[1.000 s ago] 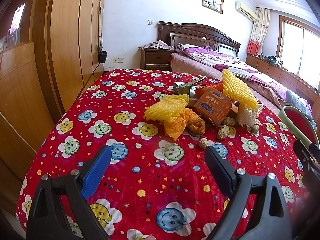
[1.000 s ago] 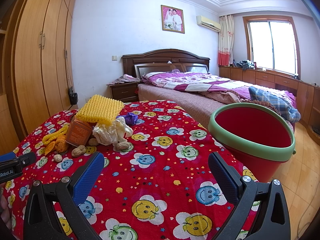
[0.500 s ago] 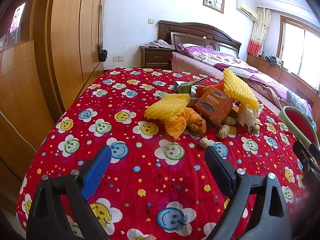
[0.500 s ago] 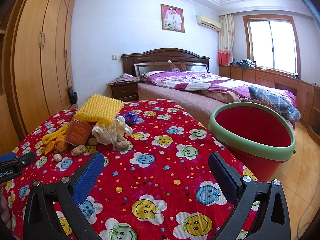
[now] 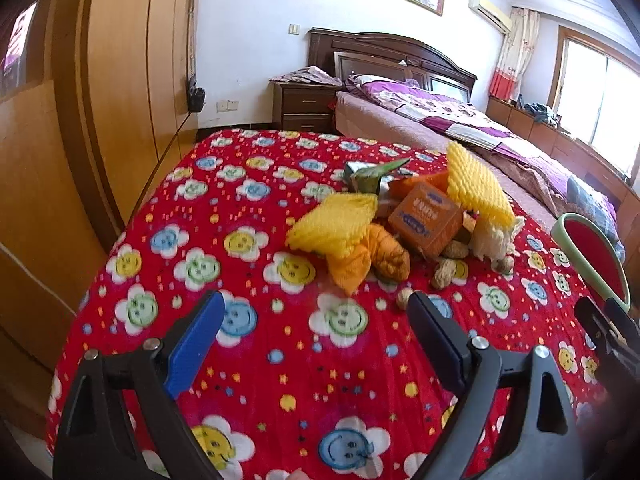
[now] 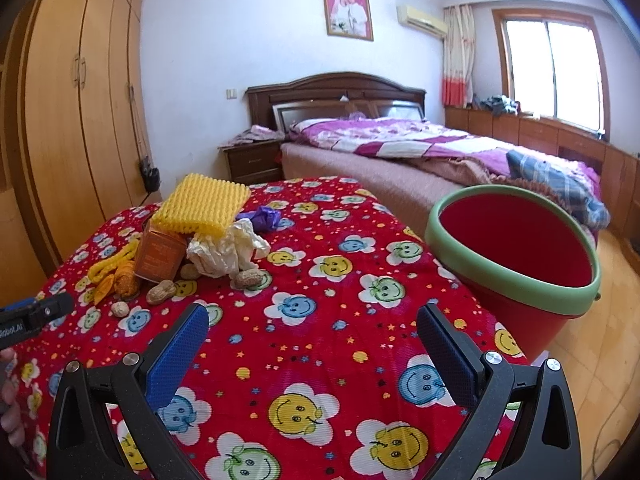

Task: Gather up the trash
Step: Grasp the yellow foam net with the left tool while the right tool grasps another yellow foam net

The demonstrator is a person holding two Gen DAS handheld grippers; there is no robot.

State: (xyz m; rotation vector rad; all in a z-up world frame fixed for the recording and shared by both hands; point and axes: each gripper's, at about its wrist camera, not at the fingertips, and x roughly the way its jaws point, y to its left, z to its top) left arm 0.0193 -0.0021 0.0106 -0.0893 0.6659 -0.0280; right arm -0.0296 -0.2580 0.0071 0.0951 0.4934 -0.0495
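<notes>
Left claw (image 5: 316, 312) hung wide open w/ nothing in it, aimed at the trash heap at 12 o'clock – probably lining up a first pick. Right claw (image 6: 312, 326) was spread just as wide, also empty. The heap sat mid-table on the red smiley-flower tablecloth (image 5: 248, 360): yellow foam fruit nets (image 5: 332, 226), orange cardboard box (image 5: 426, 218), peanut shells (image 5: 444, 274). Red plastic bucket w/ green rim (image 6: 516, 256) stood at 2 o'clock off the table edge, handy for drops. Only the right view showed its empty inside, plus crumpled white paper (image 6: 224, 250) & purple wrapper (image 6: 266, 216); the left view alone showed a green foil packet (image 5: 370, 176).
</notes>
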